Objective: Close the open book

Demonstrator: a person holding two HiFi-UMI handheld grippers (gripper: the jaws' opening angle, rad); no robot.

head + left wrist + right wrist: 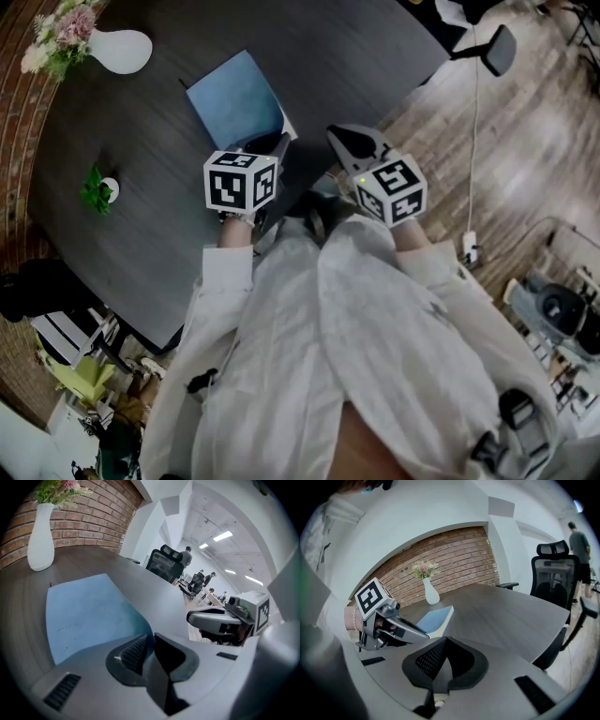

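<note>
The book (234, 98) lies on the dark table (356, 56) with its blue cover (84, 616) on top and its white page edge (443, 624) showing on the side. My left gripper (279, 142) is at the book's near right corner. In the left gripper view its jaws (150, 639) stand almost together, with the cover's corner running in between the pads. My right gripper (342, 131) hovers just right of the book, apart from it. It is shut (446, 641) with nothing between the pads.
A white vase (122, 49) with flowers stands at the far left of the table, and a small green plant (98, 190) sits nearer on the left. An office chair (553, 583) stands past the table's far edge. The table's edge runs close to the person's body.
</note>
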